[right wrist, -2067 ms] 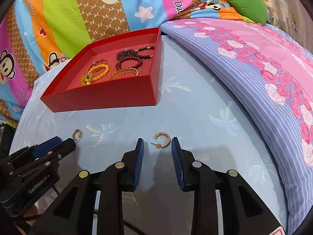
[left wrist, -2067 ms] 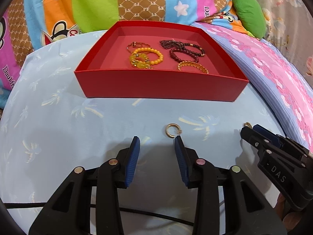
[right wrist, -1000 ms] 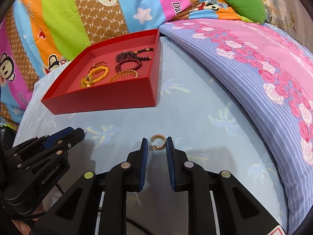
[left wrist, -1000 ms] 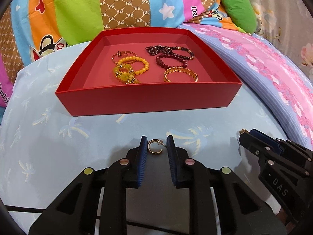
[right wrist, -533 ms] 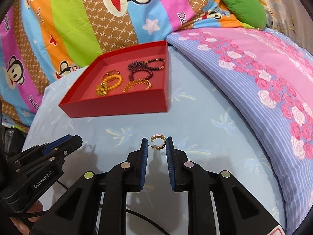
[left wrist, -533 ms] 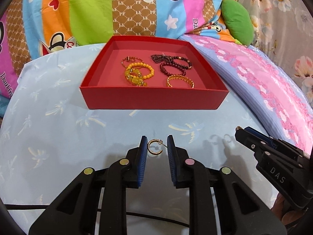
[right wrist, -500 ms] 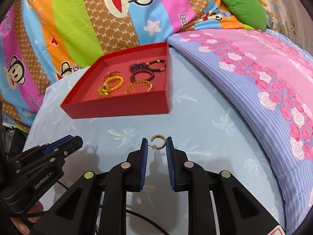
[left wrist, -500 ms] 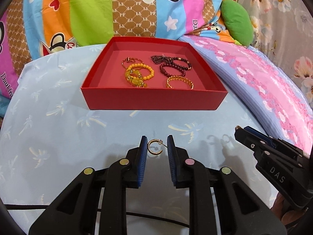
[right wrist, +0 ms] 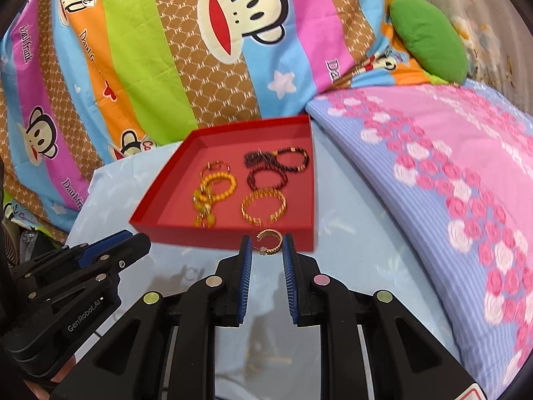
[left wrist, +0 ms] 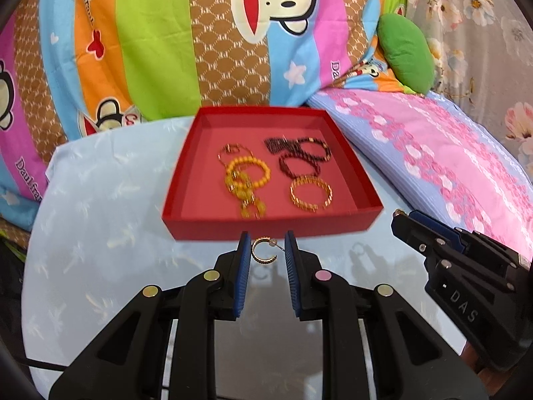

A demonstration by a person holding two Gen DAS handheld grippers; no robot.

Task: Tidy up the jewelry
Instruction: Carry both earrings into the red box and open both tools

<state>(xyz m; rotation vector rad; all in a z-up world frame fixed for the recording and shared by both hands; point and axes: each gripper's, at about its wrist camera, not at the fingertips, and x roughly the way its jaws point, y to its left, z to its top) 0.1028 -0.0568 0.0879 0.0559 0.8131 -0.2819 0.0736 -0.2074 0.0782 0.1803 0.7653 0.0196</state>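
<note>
With each hand-held gripper pinching one gold hoop earring, left (left wrist: pixel 264 250) and right (right wrist: pixel 265 241), I hold both just short of the red tray's (left wrist: pixel 266 230) near wall, ready to drop beside the bracelets (left wrist: pixel 310 195).

A: What did the left hand-held gripper (left wrist: pixel 265 250) look like?

B: It was black moulded plastic with ribbed blue pads (left wrist: pixel 244 266) on the inner faces of its two fingers. Round studs sat on the arms: brass-coloured outside, a pink one on the right finger. White "GenRobot.AI" lettering ran along its side.

A: And the right hand-held gripper (right wrist: pixel 265 250)?

B: It had the same black frame, blue pads (right wrist: pixel 288 266) and studs, small silver screws, and "DAS" in white on its side.
</note>
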